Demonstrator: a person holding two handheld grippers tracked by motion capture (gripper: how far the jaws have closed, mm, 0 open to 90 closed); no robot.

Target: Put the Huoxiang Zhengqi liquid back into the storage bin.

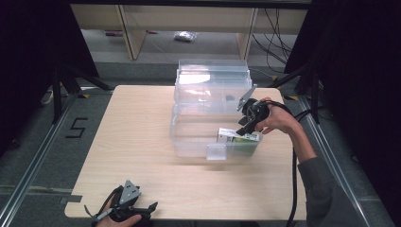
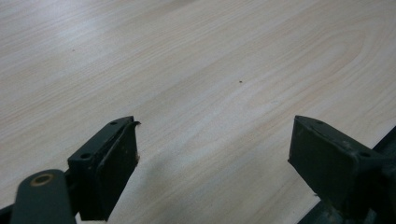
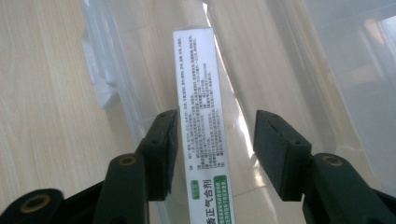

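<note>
A white and green carton [image 1: 239,137] with small printed text lies in the front right corner of a clear plastic bin [image 1: 189,139]. My right gripper [image 1: 243,127] hangs just over it, tilted down into the bin. In the right gripper view the carton [image 3: 198,88] runs lengthwise between the open jaws of that gripper [image 3: 215,137]: the left jaw sits against its edge and a gap shows on the right. My left gripper [image 1: 152,208] rests open at the table's front left corner, and its view has nothing but bare wood between the jaws of the gripper [image 2: 215,140].
The bin's clear lid [image 1: 213,78] stands up behind it at the table's back. A clear latch tab [image 1: 216,152] sticks out of the bin's front wall. The wooden table [image 1: 137,142] is bare to the left. Black frames and cables flank the table.
</note>
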